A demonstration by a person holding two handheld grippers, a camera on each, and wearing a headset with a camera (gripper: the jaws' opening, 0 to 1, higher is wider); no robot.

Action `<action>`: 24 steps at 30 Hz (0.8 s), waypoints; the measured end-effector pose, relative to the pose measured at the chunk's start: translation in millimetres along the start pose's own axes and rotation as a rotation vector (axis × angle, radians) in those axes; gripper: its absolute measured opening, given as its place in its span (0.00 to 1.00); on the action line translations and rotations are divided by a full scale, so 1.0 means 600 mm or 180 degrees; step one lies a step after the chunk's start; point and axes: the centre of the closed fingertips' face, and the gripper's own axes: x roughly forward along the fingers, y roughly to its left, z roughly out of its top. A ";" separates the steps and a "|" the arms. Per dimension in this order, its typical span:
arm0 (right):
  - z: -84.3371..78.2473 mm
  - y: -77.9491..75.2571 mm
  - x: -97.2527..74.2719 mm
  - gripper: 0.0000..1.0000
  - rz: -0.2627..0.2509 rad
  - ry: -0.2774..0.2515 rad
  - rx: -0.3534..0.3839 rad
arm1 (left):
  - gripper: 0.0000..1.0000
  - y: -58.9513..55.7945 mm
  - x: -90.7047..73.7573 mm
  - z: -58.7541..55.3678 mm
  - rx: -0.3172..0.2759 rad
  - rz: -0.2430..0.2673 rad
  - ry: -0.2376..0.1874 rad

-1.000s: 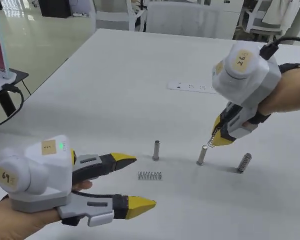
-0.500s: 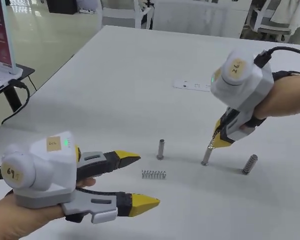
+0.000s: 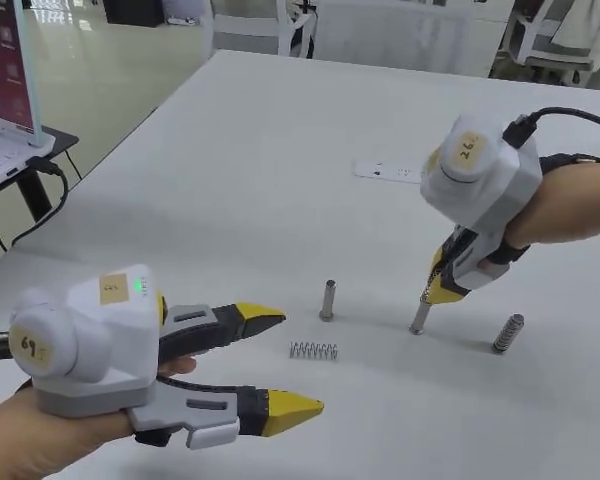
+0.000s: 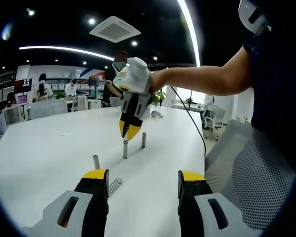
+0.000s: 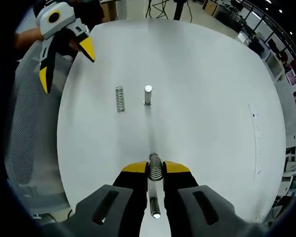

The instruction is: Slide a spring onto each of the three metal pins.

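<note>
Right gripper point(image 3: 436, 293) fingers point(image 5: 135, 168) clamped a spring point(image 5: 156, 172) at the top of the middle pin point(image 3: 419, 318). Left gripper point(image 3: 300, 362) fingers point(image 3: 290, 407) gaped, empty; a loose spring point(image 3: 313, 351) lay on the desk point(image 3: 230, 180) between them and that pin. Risk: a coil off-axis could snag the pin tip, buckle and flick away.

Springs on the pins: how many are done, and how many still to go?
One looks done: the far-right pin wears a spring. In hand: the right gripper is shut on a second spring at the top of the middle pin. Left to do: the bare pin, with a loose spring lying near it. The left gripper is open.
</note>
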 end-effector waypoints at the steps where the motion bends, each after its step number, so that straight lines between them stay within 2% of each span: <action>1: -0.001 0.001 0.003 0.09 0.0006 0.0006 -0.0001 | 0.51 0.000 0.000 0.000 0.0000 0.0000 0.0002; 17: -0.011 0.010 0.051 0.09 0.0077 0.0066 0.0073 | 0.51 -0.001 -0.001 0.001 0.0005 0.0001 0.0002; 24: -0.012 0.016 0.063 0.09 0.0084 0.0070 0.0085 | 0.51 0.000 -0.002 0.000 -0.0003 0.0002 0.0003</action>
